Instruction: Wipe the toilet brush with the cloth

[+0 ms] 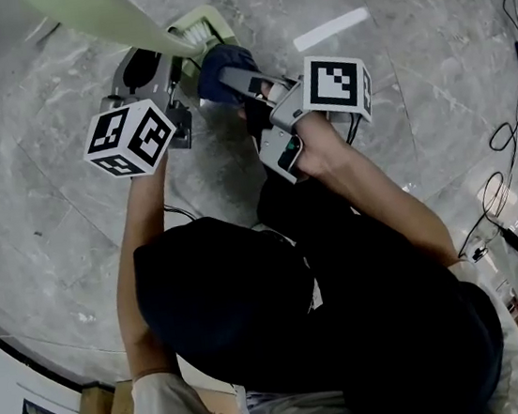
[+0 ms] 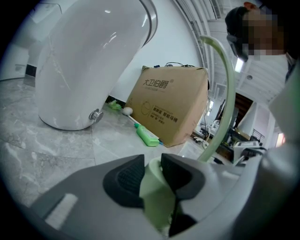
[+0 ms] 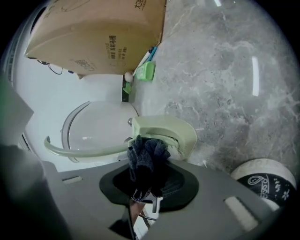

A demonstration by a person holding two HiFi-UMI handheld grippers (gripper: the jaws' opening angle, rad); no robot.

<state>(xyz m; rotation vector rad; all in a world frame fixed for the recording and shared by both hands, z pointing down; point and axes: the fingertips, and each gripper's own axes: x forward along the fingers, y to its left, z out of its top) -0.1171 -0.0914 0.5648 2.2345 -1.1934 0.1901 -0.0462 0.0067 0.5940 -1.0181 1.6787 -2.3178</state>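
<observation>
Two grippers, both clenched. Left gripper [image 2: 152, 171] grasps the curved pale-green plastic toilet brush [image 2: 224, 93] by its handle, likely to steady it; right gripper [image 3: 147, 180] pinches the dark blue knitted cloth [image 3: 146, 154], bunched against the brush head [image 3: 164, 127] for wiping, above the grey marble floor [image 3: 225, 70]

Grey marble floor [image 1: 395, 89] — white toilet [image 2: 84, 65], cardboard box [image 2: 168, 103] near it, cables [image 1: 514, 45] trailing.

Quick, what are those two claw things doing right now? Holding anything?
The left gripper is shut on the brush handle.
The right gripper is shut on the cloth.
</observation>
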